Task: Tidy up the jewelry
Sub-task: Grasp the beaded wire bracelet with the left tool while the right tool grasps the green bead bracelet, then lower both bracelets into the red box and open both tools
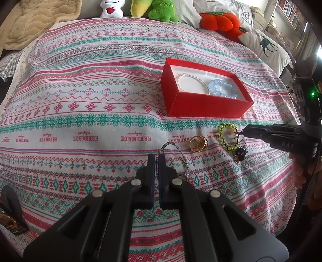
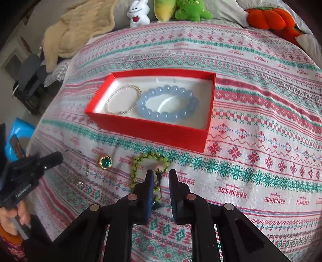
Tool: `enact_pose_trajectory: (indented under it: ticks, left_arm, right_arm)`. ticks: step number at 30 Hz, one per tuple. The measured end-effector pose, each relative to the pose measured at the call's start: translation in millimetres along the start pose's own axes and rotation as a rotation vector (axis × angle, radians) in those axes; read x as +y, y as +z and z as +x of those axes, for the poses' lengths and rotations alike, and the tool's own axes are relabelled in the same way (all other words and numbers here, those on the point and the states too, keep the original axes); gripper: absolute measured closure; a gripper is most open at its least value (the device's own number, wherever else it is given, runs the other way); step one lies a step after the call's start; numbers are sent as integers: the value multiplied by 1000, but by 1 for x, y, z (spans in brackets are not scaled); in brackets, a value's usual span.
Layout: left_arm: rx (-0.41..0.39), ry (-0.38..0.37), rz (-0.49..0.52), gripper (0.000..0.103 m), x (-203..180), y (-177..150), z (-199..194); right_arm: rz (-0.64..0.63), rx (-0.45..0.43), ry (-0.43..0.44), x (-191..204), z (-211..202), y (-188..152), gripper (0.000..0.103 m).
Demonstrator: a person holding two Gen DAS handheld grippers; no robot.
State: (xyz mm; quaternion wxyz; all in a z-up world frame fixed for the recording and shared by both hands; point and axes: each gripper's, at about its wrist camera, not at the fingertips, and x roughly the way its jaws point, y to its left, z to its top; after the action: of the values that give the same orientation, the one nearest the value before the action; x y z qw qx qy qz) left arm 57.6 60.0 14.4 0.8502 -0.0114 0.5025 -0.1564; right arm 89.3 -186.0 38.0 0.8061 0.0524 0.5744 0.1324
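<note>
A red box point(image 1: 209, 105) point(image 2: 153, 131) on the patterned bedspread holds a pale pearl bracelet point(image 1: 191, 82) point(image 2: 122, 98) and a blue bead bracelet point(image 1: 222, 88) point(image 2: 167, 102). In front of it lie a gold ring with a green stone point(image 1: 198, 143) point(image 2: 105, 161), a yellow-green bead bracelet point(image 1: 228, 134) point(image 2: 149, 161) and a thin green beaded chain point(image 1: 177, 150). My left gripper point(image 1: 156, 156) is nearly shut around the chain's near end. My right gripper point(image 2: 162, 173) is open, with the green bracelet's dark knot between its fingers.
Plush toys point(image 1: 163, 10) point(image 2: 191, 10), a beige blanket point(image 1: 30, 20) and pillows point(image 1: 265, 48) line the far edge of the bed. The bedspread point(image 1: 90, 100) stretches left of the box. A blue object point(image 2: 18, 137) sits beyond the bed's left edge.
</note>
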Motion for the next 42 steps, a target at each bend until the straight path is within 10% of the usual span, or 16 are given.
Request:
enact_pose_trajectory:
  ticks: [6, 9, 14, 18, 42]
  left_arm:
    - [10, 3, -8, 99, 2, -2, 3]
    - [10, 3, -8, 99, 2, -2, 3]
    - [18, 8, -12, 99, 1, -3, 6]
    - [17, 9, -16, 99, 0, -2, 7]
    - [-71, -67, -7, 99, -29, 31, -30]
  right_arm:
    - [10, 41, -5, 2, 18, 0, 44]
    - [0, 25, -23, 5, 23, 3, 44]
    - [-13, 6, -91, 15, 35, 8, 55]
    - [-24, -2, -134, 20, 38, 14, 86]
    - [33, -120, 7, 14, -35, 19, 87]
